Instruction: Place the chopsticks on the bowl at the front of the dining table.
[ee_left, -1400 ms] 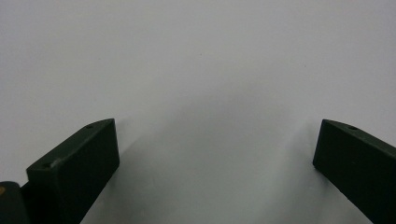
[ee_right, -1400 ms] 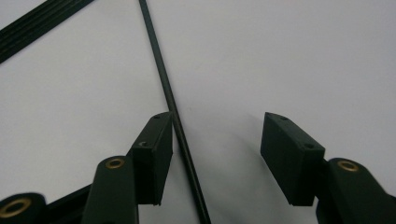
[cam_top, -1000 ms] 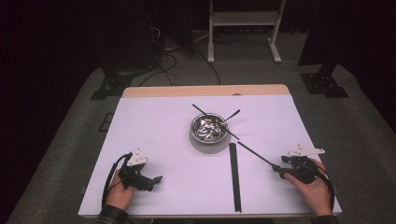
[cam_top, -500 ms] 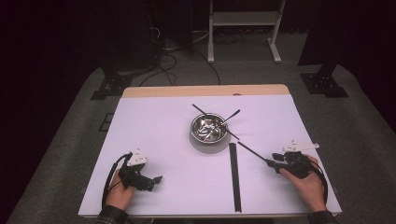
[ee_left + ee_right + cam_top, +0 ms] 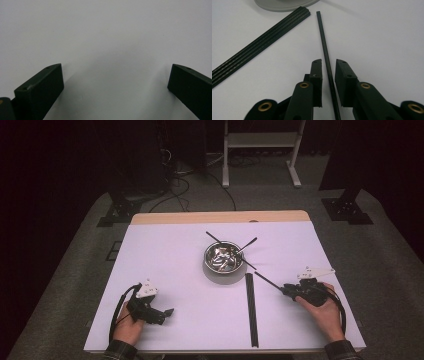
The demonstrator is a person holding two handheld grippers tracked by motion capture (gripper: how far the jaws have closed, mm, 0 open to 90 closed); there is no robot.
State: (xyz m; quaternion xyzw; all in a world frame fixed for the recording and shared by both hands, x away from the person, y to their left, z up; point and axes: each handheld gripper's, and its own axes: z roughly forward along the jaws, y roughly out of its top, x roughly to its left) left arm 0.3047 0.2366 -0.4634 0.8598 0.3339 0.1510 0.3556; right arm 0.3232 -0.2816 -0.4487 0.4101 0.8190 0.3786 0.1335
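A white-covered bench (image 5: 165,250) is seen from above, with a person's two hands entering from the near edge. Near its middle a metal bowl (image 5: 224,261) is placed, with three thin black sticks leaning out over its rim in different directions. Just in front of the bowl, a bundle of black sticks (image 5: 251,307) is laid flat in a tidy row, running toward the person; it seems to be kept there as the pile for sorted pieces.

The right hand-held gripper (image 5: 288,290) is held low at the right side of the bench. A single black stick (image 5: 267,279) is seen between its jaws, its far end pointing toward the bowl and stopping just short of the bundle. In the right gripper view, the stick (image 5: 326,53) runs up the narrow gap between the two black jaws of the right hand-held gripper (image 5: 328,65), which sit close on either side of it, so it appears to be gripped, probably for laying beside the bundle (image 5: 259,43).

The left hand-held gripper (image 5: 168,312) is rested at the near left of the bench, well apart from everything else. In the left gripper view, its jaws are spread wide over bare white surface, with nothing between them (image 5: 115,75); it appears to be parked while the right does the work.
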